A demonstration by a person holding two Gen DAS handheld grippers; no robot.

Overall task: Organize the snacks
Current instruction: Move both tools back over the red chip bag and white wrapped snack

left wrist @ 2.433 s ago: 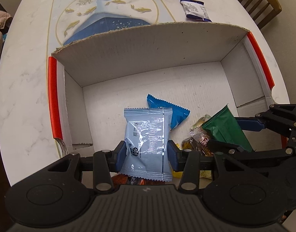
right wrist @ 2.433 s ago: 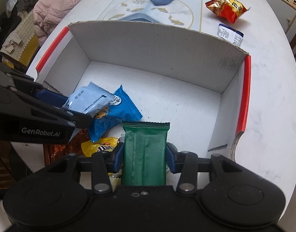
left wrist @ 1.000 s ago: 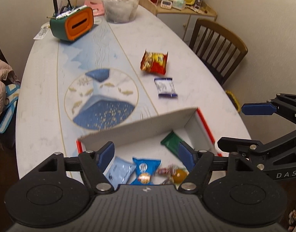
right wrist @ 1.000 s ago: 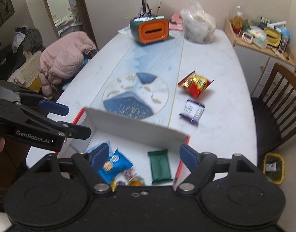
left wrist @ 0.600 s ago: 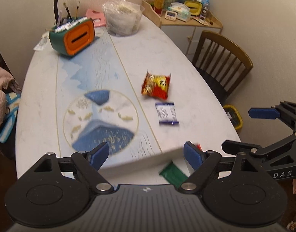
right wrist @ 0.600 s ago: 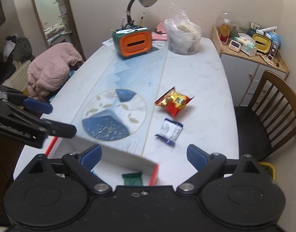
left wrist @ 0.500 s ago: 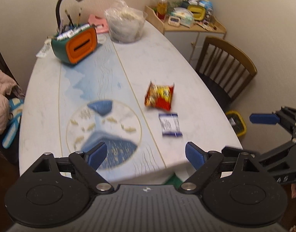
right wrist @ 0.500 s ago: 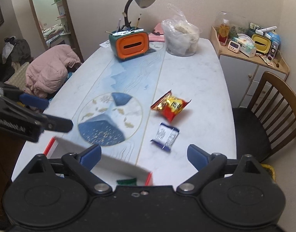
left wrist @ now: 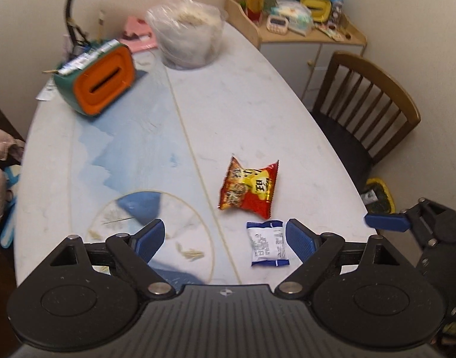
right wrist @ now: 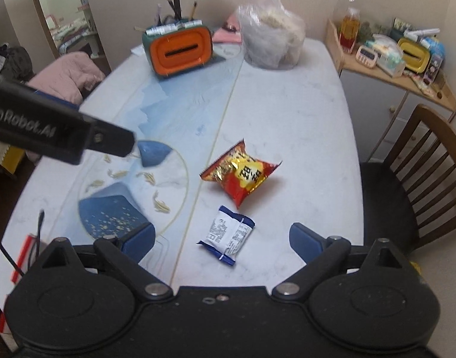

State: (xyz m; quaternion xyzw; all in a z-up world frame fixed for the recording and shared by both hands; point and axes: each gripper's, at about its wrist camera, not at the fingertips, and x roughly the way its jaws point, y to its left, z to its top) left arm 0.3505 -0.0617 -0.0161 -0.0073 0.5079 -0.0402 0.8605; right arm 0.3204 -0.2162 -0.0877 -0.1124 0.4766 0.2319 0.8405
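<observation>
Two snacks loose on surface [left wrist: 257, 113]: red packet [left wrist: 248, 190], blue-white packet [left wrist: 267, 243] just nearer. Left claw [left wrist: 225, 238], right claw [right wrist: 222, 237] both released, empty, above packets. Risk: both claws converge on same packet; slick foil slides from pinch.

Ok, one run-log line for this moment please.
left tool: open, empty | right tool: open, empty | red snack bag, blue-white packet: loose on table

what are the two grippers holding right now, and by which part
Nothing. The left gripper and the right gripper are both open and empty. The red packet and the white packet lie loose on the table.
</observation>
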